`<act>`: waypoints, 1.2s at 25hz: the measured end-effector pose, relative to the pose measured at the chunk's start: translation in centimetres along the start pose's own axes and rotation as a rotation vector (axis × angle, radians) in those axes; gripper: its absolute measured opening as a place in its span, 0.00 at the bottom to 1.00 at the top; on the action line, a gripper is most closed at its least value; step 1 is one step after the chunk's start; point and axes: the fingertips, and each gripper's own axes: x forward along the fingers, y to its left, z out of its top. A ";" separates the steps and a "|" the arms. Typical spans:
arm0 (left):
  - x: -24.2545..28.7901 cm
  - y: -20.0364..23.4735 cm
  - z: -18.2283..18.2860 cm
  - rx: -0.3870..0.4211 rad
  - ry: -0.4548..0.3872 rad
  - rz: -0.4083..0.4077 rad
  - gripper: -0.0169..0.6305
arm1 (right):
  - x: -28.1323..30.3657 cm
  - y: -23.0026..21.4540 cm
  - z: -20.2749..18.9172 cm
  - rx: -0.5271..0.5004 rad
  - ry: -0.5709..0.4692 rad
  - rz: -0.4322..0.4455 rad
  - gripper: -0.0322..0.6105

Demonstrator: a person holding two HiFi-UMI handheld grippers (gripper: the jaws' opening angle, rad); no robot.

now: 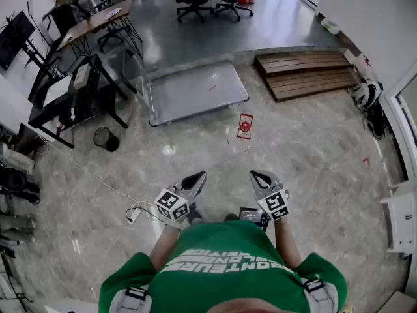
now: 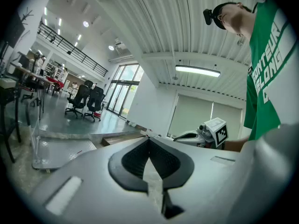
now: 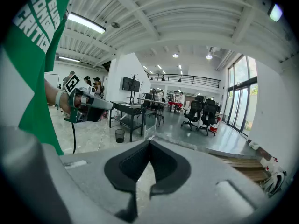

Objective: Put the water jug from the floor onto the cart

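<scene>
While the left gripper (image 1: 199,176) and right gripper (image 1: 256,174) are both clamped fully together on nothing, the water jug (image 1: 243,133) sits on the floor (image 1: 313,168). It's near the cart (image 1: 195,93), not touching.

The water jug (image 1: 244,127) was too small and clear for its outline to be told. The green shirt (image 1: 225,266) ran off the head view's bottom edge.

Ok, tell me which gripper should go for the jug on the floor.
Right, probably. The right gripper is nearly in line with the jug; the left gripper sits farther off to the side. Both are shut and empty.
</scene>
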 end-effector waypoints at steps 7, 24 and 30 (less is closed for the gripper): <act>0.5 -0.9 -0.1 -0.008 -0.006 0.015 0.04 | -1.1 -0.5 -0.4 -0.016 0.006 -0.003 0.04; 3.5 -5.8 -1.5 -0.002 -0.004 0.017 0.04 | -4.8 -4.0 -3.9 0.058 -0.028 -0.021 0.04; 3.5 -6.5 -3.3 -0.018 0.013 0.023 0.04 | -4.7 -4.2 -5.1 0.070 -0.024 -0.019 0.04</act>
